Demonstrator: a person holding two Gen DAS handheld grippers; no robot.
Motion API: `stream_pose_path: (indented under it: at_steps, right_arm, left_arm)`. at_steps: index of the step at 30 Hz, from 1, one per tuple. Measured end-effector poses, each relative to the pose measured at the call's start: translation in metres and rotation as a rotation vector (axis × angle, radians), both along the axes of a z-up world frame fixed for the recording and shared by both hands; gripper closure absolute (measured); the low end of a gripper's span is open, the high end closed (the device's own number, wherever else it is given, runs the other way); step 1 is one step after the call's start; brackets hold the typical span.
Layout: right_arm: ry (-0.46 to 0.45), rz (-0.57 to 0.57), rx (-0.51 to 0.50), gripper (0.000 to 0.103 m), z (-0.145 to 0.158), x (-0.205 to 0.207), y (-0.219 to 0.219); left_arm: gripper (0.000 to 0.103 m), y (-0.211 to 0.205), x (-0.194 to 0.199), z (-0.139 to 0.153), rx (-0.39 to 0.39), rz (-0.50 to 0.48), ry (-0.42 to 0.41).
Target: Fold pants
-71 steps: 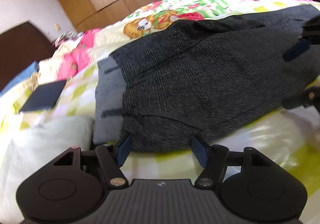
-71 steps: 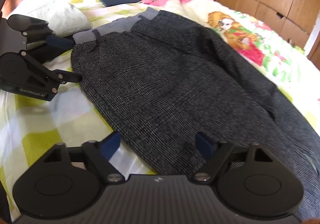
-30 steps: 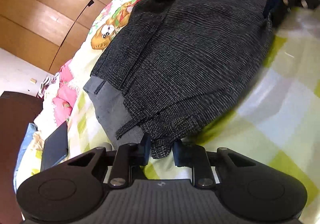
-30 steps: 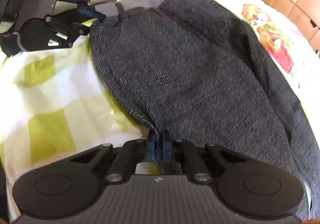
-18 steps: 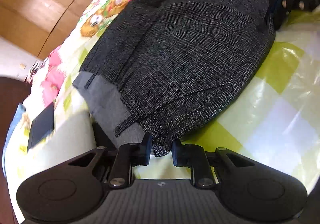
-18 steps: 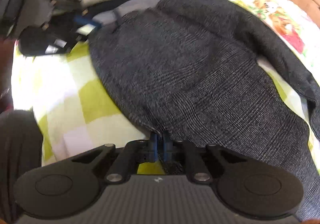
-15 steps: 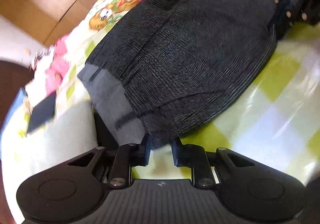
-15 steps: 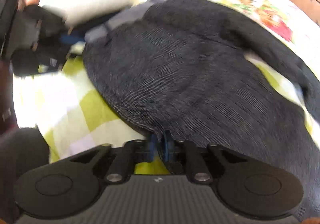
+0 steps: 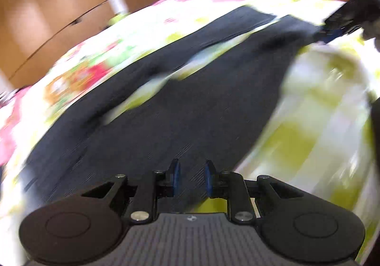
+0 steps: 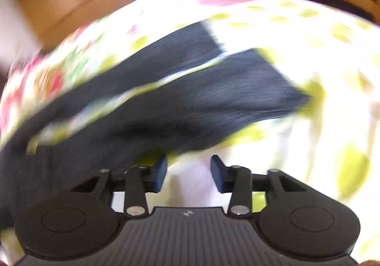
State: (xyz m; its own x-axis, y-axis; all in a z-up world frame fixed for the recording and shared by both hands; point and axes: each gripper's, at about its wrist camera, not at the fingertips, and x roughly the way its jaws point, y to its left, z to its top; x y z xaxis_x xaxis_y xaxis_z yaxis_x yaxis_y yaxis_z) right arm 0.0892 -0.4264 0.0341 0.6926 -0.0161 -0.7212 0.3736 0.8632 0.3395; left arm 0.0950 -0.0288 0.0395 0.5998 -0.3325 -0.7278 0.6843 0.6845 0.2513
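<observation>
- The bed (image 9: 315,109), with its yellow-green checks and flowered cover, is the work surface, and both views are smeared with motion blur, so fine detail is hard to call.
- The pants (image 9: 190,104) lie stretched long across the bed, the two legs running side by side toward the far end with a sliver of cover showing between them — my read is they are laid out straight so the legs can be brought together.
- The left gripper (image 9: 190,177) has its blue pads narrow with dark cloth between them at the near end of the pants; it looks pinched there to anchor that end.
- The right gripper (image 10: 188,171) has just been opening its jaws and now stands moderately wide, with only pale bedcover between the pads.
- The pants (image 10: 180,102) in the right view sit just ahead and to the left of those open pads, the nearer leg's edge close beside the left pad, whether touching I cannot tell.
</observation>
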Motion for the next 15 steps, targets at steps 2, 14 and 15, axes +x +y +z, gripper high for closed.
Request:
stream_pose_path:
  at_steps: [2,14,15]
  right_arm:
    - [-0.032,-0.095,0.053,0.055,-0.005,-0.002,-0.035]
    - [-0.213,-0.299,0.430,0.099,-0.059,0.034,-0.117]
    - [-0.227,-0.292,0.409,0.099,-0.053,0.028,-0.116]
  left_arm:
    - [0.067,-0.037,0.006,-0.003,-0.005,-0.071,-0.006]
    - [0.066,-0.129,0.015,-0.013,0.035,-0.165,0.069]
    - [0.066,-0.132,0.014,-0.013,0.032,-0.165,0.073]
